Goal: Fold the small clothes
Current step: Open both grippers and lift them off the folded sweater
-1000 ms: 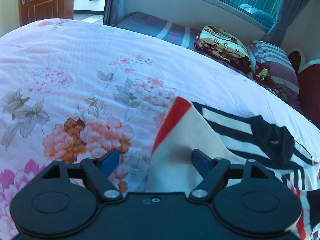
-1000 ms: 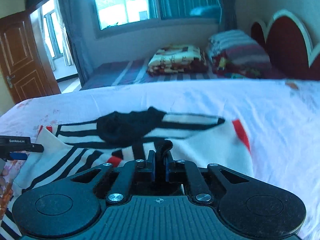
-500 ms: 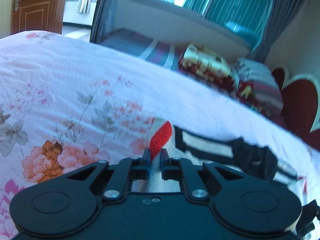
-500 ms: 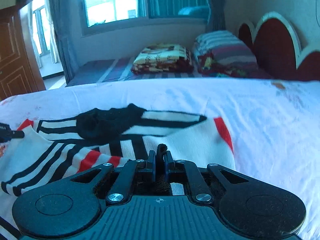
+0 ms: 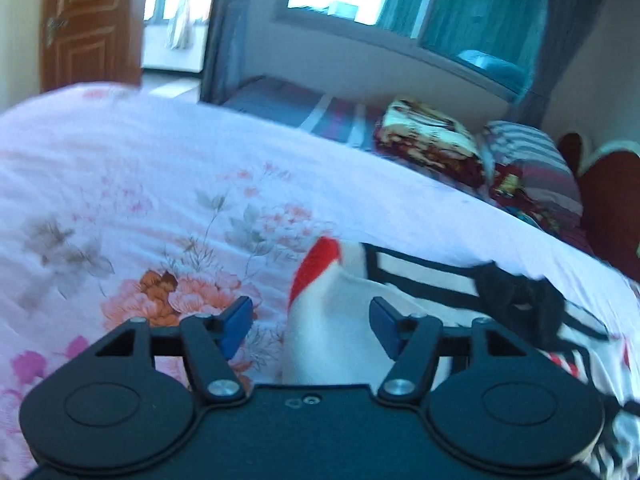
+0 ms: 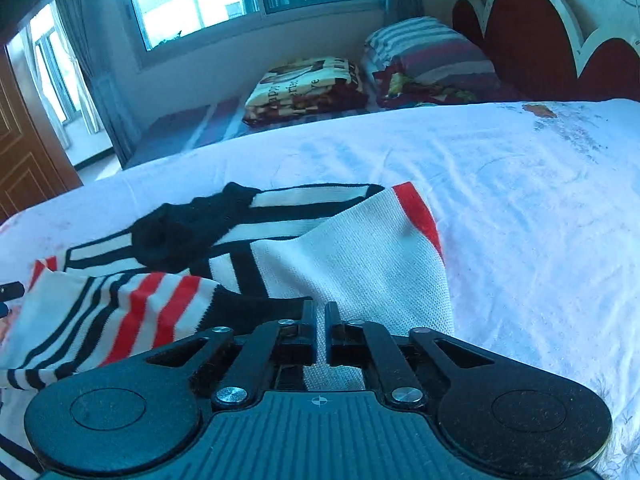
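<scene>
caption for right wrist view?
Right gripper, jaws just opening, over striped knit garment on the bed.

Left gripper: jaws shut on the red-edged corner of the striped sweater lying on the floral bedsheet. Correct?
Not quite. The left gripper stands open, as the left wrist view shows: its blue pads are apart, with the red-edged corner of the striped sweater between them, unpressed. It does lie on the floral bedsheet.

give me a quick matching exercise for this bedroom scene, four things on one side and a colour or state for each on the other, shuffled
Things:
1. striped sweater
2. left gripper
3. headboard
4. door

Colour or state:
A. brown wood
B. dark red with a pale edge
C. fingers wide apart, pads clear of the cloth
D. white with black and red bands, lying on the bed

Pairs: 1-D, 2-C, 3-B, 4-A
</scene>
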